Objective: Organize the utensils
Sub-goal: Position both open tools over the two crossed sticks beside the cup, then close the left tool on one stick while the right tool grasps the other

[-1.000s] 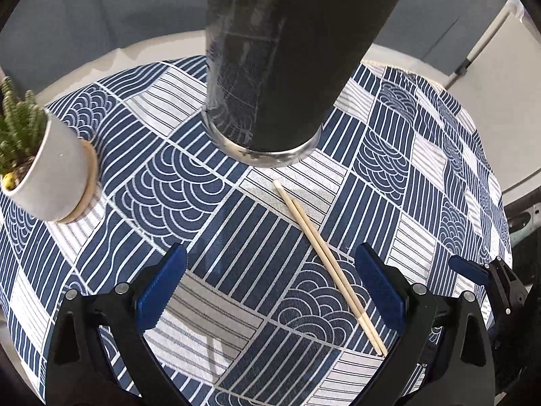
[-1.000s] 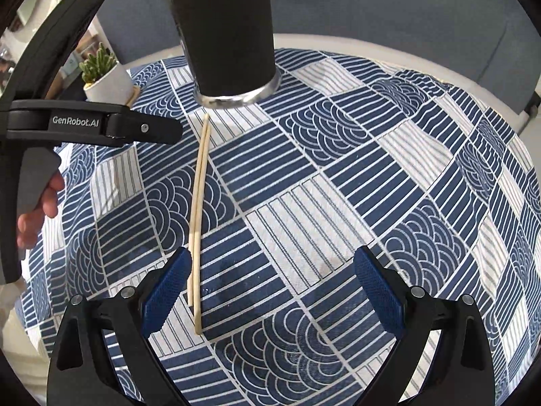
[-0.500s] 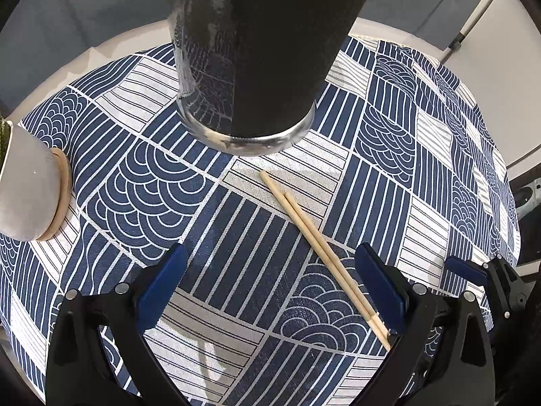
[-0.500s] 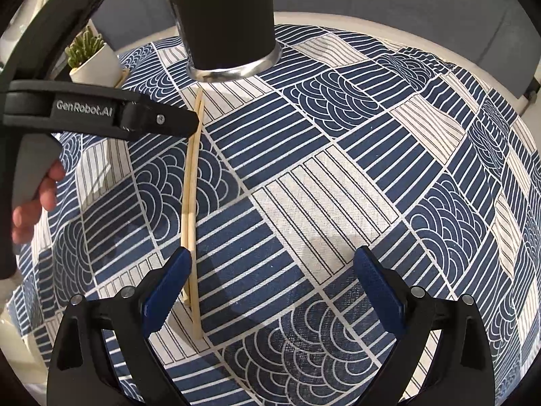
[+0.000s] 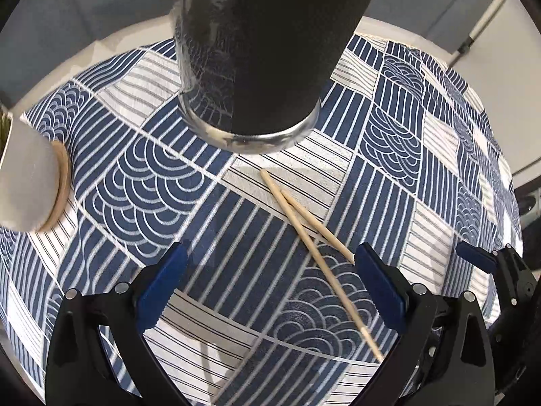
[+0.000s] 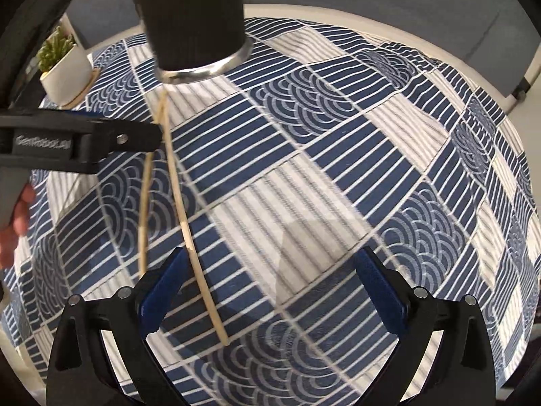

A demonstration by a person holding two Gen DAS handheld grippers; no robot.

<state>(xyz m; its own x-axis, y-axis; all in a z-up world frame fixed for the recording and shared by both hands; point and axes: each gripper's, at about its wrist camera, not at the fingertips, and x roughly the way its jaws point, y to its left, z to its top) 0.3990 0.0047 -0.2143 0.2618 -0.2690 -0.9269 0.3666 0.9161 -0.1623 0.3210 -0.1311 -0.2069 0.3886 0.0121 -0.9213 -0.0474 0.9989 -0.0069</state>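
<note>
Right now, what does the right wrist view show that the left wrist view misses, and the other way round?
Only the right wrist view shows the person's hand on the left gripper's handle, and the whole potted succulent.

Only the left wrist view shows the white pole beyond the table, and the right gripper from the side.

Both show the dark cylindrical holder, the two chopsticks lying splayed on the patterned tablecloth, and each camera's own open blue-padded fingers.

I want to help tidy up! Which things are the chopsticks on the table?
Find the round table's blue-and-white patterned cloth and the tall black cup standing on it. Just in front of the cup lie the chopsticks: two thin, pale wooden sticks, the only long skinny things there.
</note>
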